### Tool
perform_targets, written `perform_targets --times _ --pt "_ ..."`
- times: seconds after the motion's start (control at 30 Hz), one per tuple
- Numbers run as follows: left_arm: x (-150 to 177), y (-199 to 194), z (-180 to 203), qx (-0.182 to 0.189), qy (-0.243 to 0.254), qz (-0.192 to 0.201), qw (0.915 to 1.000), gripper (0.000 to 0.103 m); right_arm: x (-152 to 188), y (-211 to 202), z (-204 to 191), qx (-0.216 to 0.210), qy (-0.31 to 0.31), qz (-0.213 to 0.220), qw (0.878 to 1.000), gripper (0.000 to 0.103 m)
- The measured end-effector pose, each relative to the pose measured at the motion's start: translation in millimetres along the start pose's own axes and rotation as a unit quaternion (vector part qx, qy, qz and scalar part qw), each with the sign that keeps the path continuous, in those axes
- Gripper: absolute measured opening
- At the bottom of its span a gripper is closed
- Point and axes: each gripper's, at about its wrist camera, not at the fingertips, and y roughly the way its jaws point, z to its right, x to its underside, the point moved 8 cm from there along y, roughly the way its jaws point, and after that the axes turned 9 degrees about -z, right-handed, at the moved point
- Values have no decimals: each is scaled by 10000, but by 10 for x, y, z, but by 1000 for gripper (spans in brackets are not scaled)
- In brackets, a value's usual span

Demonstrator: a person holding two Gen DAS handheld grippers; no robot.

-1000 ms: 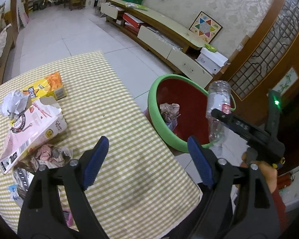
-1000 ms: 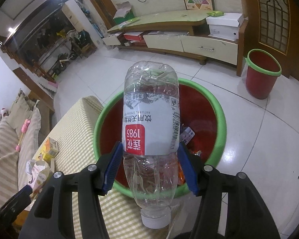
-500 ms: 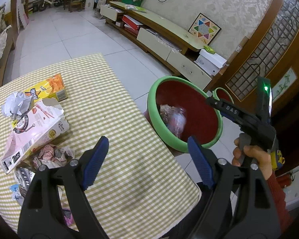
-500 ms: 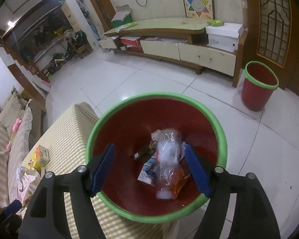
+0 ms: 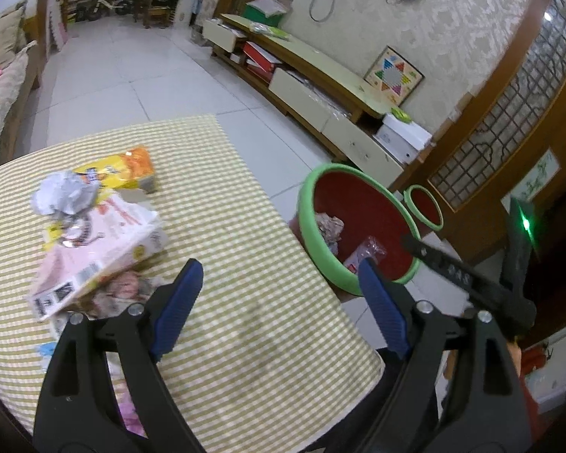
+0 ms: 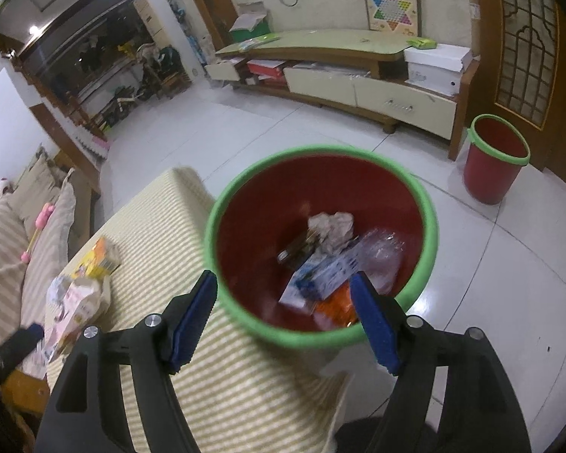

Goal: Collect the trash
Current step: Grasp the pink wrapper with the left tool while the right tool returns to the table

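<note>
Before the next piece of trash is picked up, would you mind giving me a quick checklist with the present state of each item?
1. Right hand-held gripper empty, jaws apart: ok.
2. Left hand-held gripper empty, jaws apart: ok.
3. Clear bottle inside the red bin: ok.
4. Bin has room left: ok.
5. Trash remaining on the table, including the pink box and crumpled paper: ok.
6. Pink box empty: cannot tell.

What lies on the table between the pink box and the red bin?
Nothing: in the left wrist view, only bare checked cloth lies between the pink box and the bin.
</note>
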Motion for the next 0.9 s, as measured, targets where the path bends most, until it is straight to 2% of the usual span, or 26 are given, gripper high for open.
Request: perform_targets --times 0.13,0.23,0.4,0.5,0.63,0.73,0.8,0.9 --pt "44 -204 -300 -130 -189 159 9996 82 148 -42 -268 -102 -132 -57 9998 71" --pt "161 -308 -543 -310 -295 129 9990 82 280 -36 -455 -189 -212 -156 9995 73" --pt "555 -452 -995 -670 -483 -98 9965 82 578 77 -803 -278 -546 -471 9970 73" --pt "893 -486 -1253 -781 -649 -383 9941 82 792 173 -1040 -337 -868 -742 9929 73" --pt "1266 -473 -1438 -800 -836 -694 9908 82 988 260 -1308 -393 -1208 -916 9877 73" --pt "1488 -371 -1536 -651 -984 -1000 9880 82 1012 289 -1449 -473 -1250 -971 9863 73" --pt "1574 -296 -1541 -597 -965 -1160 9867 82 990 264 -1520 -492 -1327 -937 9855 73" --pt "1561 -248 -1450 -491 -753 -1163 9891 82 954 207 -1636 -486 -1494 -885 9836 73"
